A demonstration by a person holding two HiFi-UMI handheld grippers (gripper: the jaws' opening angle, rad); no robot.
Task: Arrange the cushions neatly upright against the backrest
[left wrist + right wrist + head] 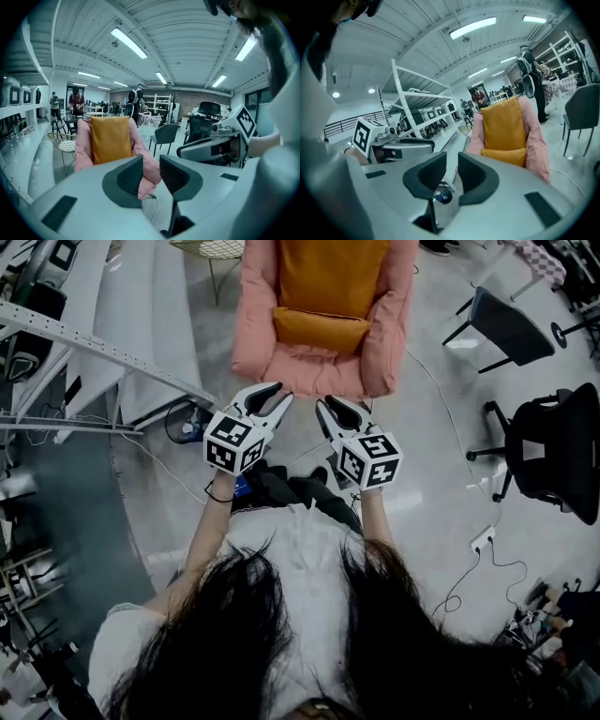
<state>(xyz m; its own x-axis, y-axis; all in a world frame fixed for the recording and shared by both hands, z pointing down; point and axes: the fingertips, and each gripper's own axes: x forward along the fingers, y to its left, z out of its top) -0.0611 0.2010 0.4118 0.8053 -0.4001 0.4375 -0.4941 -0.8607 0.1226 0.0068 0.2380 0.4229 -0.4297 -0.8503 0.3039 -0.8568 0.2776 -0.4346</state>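
A pink armchair (384,343) stands ahead of me on the floor. A large orange cushion (333,273) stands upright against its backrest. A smaller orange cushion (321,329) lies across the seat in front of it. My left gripper (272,399) and right gripper (333,413) hover side by side short of the chair's front edge, touching nothing. Each has a narrow gap between its jaws with nothing in it. The left gripper view shows the left gripper (151,176) and the upright cushion (110,138). The right gripper view shows the right gripper (452,176) and both cushions (504,124).
A black office chair (553,451) and a grey chair (506,329) stand to the right. A white metal shelf rack (84,334) runs along the left. A wire stool (211,249) sits left of the armchair. A power strip (483,540) with cables lies on the floor.
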